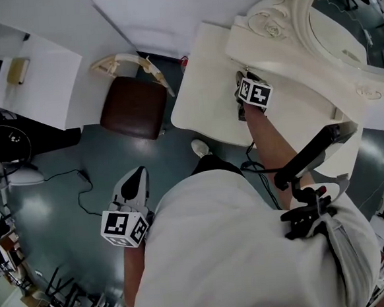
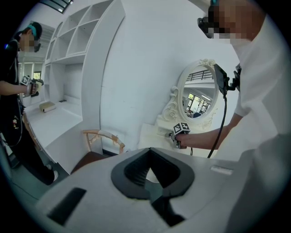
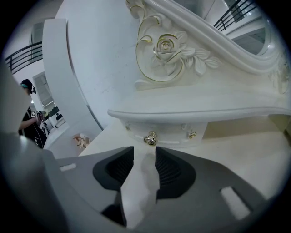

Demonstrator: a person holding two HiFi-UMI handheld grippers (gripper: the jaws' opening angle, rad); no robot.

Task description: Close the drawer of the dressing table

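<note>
The white dressing table (image 1: 207, 95) stands ahead with its carved oval mirror (image 1: 347, 18) at the upper right. In the right gripper view a small drawer front (image 3: 170, 132) with a gold knob (image 3: 150, 138) sits under the carved shelf, looking pushed in. My right gripper (image 3: 144, 149) is open; the knob lies just past its fingertips and nothing is between the pads. In the head view the right gripper (image 1: 241, 81) rests over the tabletop by the mirror base. My left gripper (image 1: 140, 169) hangs over the floor, away from the table, its jaws (image 2: 149, 152) together and empty.
A chair with a brown seat (image 1: 134, 108) stands left of the dressing table. A white desk (image 1: 27, 83) with small items runs along the left wall, where another person (image 2: 18, 104) stands. A black cable (image 1: 82, 191) lies on the grey floor.
</note>
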